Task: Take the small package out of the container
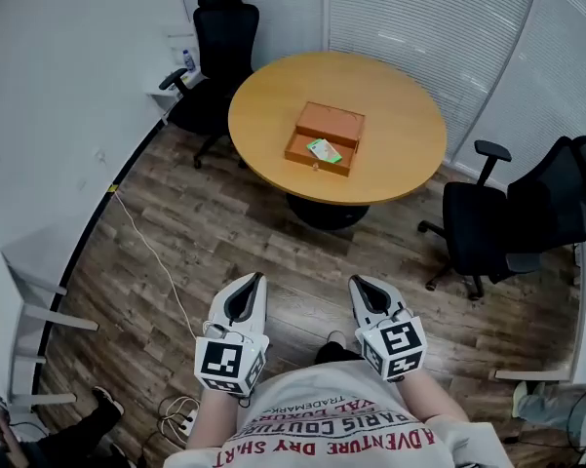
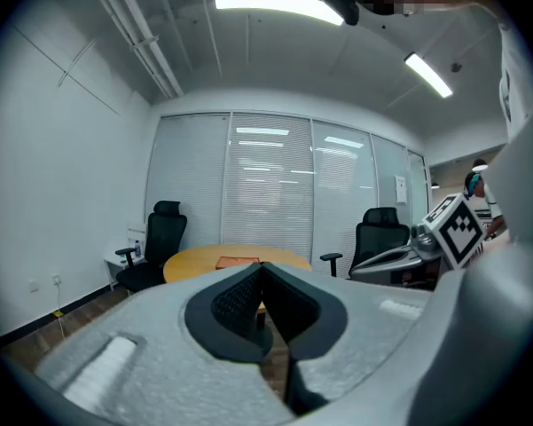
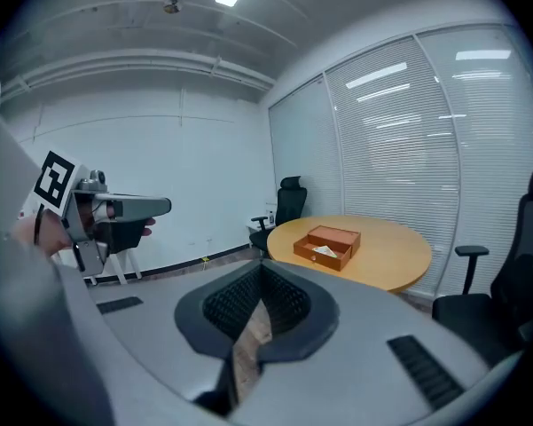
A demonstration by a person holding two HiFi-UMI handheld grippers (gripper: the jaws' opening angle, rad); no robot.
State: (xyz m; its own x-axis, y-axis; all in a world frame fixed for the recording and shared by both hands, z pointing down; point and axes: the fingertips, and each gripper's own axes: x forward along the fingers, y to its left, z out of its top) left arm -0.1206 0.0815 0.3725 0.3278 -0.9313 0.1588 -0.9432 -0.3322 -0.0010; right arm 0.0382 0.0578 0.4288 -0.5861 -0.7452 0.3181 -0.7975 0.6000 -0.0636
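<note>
- Both grippers are held close to the person's body at the near edge of the head view, well apart from the table (image 1: 395,159).
- Left gripper (image 1: 253,281): jaws pressed together, nothing between them. Its own view shows the dark pads meeting at the tip.
- Right gripper (image 1: 357,283): same deal, jaws together and empty, with only floor showing behind the tip.
- The orange box (image 1: 324,136) sits around the middle of the round wooden table with its lid flipped open toward the far side.
- The small package (image 1: 324,150) (white with some green on it) lies inside the open box, in its near half. Neither gripper is touching it.
- The right gripper view catches the box and package too, off to the right and far beyond its jaws.
- One black office chair (image 1: 219,37) stands at the far left of the table and another (image 1: 488,213) on the right.
- A white cable (image 1: 151,252) trails across the wooden floor on the left.
</note>
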